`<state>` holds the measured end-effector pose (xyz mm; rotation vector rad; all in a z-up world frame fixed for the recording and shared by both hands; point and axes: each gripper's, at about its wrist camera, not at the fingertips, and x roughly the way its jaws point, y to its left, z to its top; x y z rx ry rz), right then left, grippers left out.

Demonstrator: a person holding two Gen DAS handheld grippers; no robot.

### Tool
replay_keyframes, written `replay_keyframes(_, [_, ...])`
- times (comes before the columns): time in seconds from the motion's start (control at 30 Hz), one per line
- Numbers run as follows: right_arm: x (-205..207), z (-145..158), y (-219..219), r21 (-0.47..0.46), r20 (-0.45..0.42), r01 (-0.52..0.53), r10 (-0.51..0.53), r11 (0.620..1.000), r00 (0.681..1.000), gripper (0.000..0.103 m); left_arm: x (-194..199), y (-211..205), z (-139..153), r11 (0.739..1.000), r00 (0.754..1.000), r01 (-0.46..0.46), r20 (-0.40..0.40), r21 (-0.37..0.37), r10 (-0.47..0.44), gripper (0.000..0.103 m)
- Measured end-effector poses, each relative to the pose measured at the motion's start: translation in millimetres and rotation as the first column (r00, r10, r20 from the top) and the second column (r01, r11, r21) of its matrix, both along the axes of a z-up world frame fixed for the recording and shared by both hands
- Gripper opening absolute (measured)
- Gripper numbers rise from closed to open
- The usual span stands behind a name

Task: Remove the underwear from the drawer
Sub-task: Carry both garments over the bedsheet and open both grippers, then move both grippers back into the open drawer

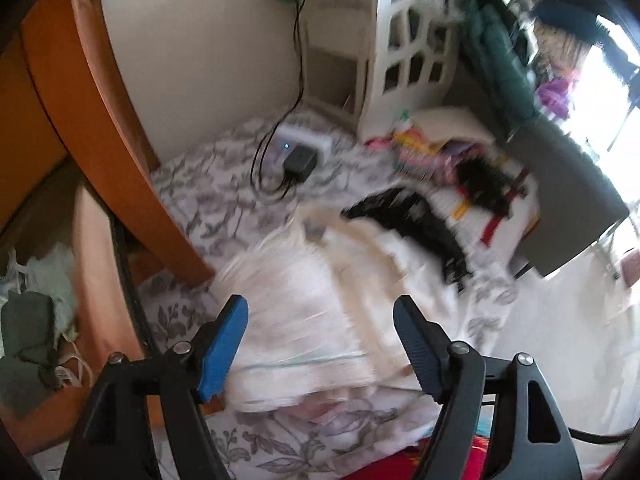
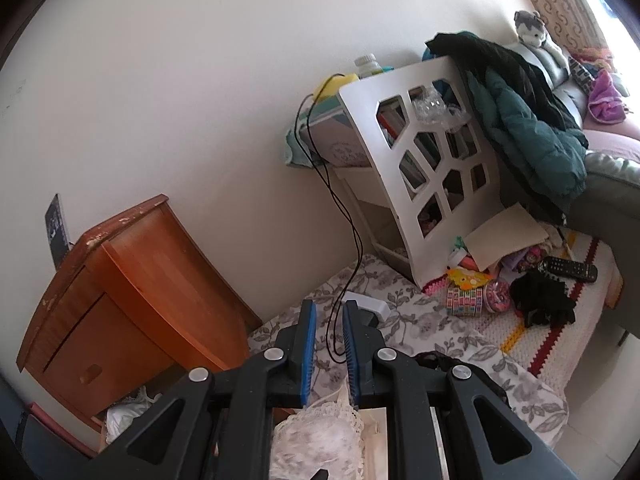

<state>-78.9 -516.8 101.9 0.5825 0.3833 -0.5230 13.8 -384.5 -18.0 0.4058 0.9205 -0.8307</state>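
White lace underwear [image 2: 320,432] is pinched between the nearly closed fingers of the right gripper [image 2: 329,312], bunched just below them. Over the flowered bedspread [image 1: 208,208], the left gripper [image 1: 320,312] hovers with fingers spread wide, empty, above a blurred pale pile of clothes [image 1: 304,320]. At left stands the wooden nightstand [image 2: 132,280].

A home bedroom: floral bedspread [image 2: 400,312], wooden nightstand [image 2: 132,288], plush toy [image 2: 530,26].
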Motion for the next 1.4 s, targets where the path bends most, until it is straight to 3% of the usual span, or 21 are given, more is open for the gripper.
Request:
replay_keyframes(0.1, [1.1, 4.3, 4.2, -0.017, 0.000, -0.004, 0.004, 1.000, 1.000, 0.016, 1.0, 15.7, 29.4, 0.996, 1.000, -0.016, 0.011, -0.086, 0.017, 0.078])
replay_keyframes(0.3, [14.4, 6.3, 15.4, -0.037, -0.017, -0.051, 0.051, 0.998, 0.999, 0.016, 20.0, 66.4, 88.4, 0.967, 0.986, -0.129, 0.076, -0.219, 0.149, 0.081])
replay_keyframes(0.37, [21.8, 6.4, 22.3, -0.046, -0.026, -0.077, 0.076, 0.996, 0.997, 0.016, 31.1, 87.3, 102.8, 0.954, 0.972, -0.177, 0.109, -0.242, 0.208, 0.088])
replay_keyframes(0.5, [42.3, 5.0, 42.4, -0.063, -0.054, -0.149, 0.145, 0.987, 0.988, 0.016, 58.4, 136.0, 116.0, 0.908, 0.911, -0.333, 0.161, -0.256, 0.380, 0.091])
replay_keyframes(0.67, [76.1, -2.3, 77.2, -0.076, -0.114, -0.261, 0.252, 0.962, 0.961, 0.016, 94.7, 203.2, 110.8, 0.805, 0.808, -0.534, 0.123, -0.260, 0.576, 0.092])
replay_keyframes(0.87, [119.4, -13.5, 140.3, -0.093, -0.175, -0.452, 0.432, 0.887, 0.884, 0.017, 116.7, 280.1, 95.3, 0.669, 0.680, -0.691, 0.066, -0.272, 0.730, 0.097])
replay_keyframes(0.93, [132.8, -19.9, 162.2, -0.085, -0.194, -0.512, 0.490, 0.855, 0.850, 0.029, 122.5, 302.0, 88.7, 0.630, 0.644, -0.729, 0.044, -0.268, 0.764, 0.097])
replay_keyframes(1.07, [150.5, -34.1, 195.5, -0.069, -0.243, -0.582, 0.552, 0.810, 0.797, 0.032, 129.9, 338.2, 73.7, 0.564, 0.580, -0.786, 0.014, -0.252, 0.815, 0.097])
replay_keyframes(1.17, [162.1, -43.0, 217.9, -0.042, -0.264, -0.625, 0.594, 0.780, 0.760, 0.055, 132.9, 358.1, 66.2, 0.537, 0.562, -0.802, -0.027, -0.262, 0.827, 0.097])
replay_keyframes(1.4, [183.5, -52.1, 264.7, -0.013, -0.309, -0.722, 0.684, 0.692, 0.661, 0.062, 141.5, 375.7, 60.1, 0.537, 0.571, -0.801, -0.069, -0.264, 0.818, 0.098])
